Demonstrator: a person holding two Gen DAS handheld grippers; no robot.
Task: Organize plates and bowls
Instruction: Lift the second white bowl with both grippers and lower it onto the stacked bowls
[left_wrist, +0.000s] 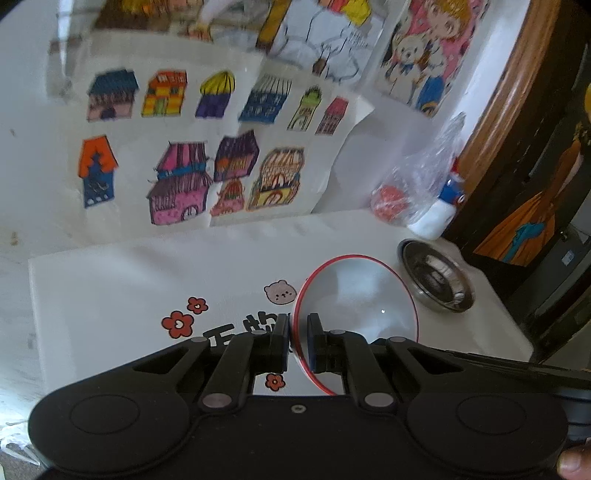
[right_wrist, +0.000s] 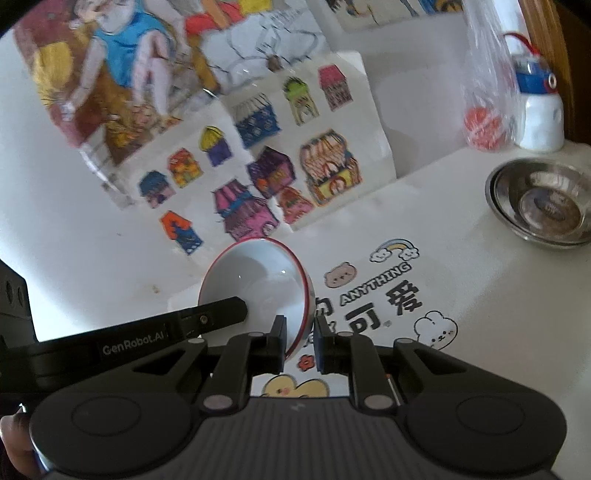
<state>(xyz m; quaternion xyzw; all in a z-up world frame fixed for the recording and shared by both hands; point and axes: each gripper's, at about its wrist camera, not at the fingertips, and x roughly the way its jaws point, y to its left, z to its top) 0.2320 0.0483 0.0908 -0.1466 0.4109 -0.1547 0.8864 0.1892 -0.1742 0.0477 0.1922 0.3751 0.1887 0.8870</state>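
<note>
- Left wrist view: left gripper (left_wrist: 298, 341) has its two fingers clamped on the rim of a white ceramic bowl with a red edge (left_wrist: 360, 295); bowl is tilted on its side, its opening facing the camera, extending ahead and right of the fingertips.
- Stacked stainless steel bowls (left_wrist: 436, 275) sit further right and ahead, apart from the held bowl, on the white table with cartoon stickers (left_wrist: 129, 288).
- Clear plastic bag with a red item inside (left_wrist: 410, 184) and a white bottle with a blue band (left_wrist: 441, 210) stand beyond the steel bowls.
- Right wrist view: right gripper (right_wrist: 300, 343) also pinches the same bowl's red rim, on the opposite side; bowl body lies ahead and left.
- Children's coloured house drawings (right_wrist: 266, 177) lean far ahead.
</note>
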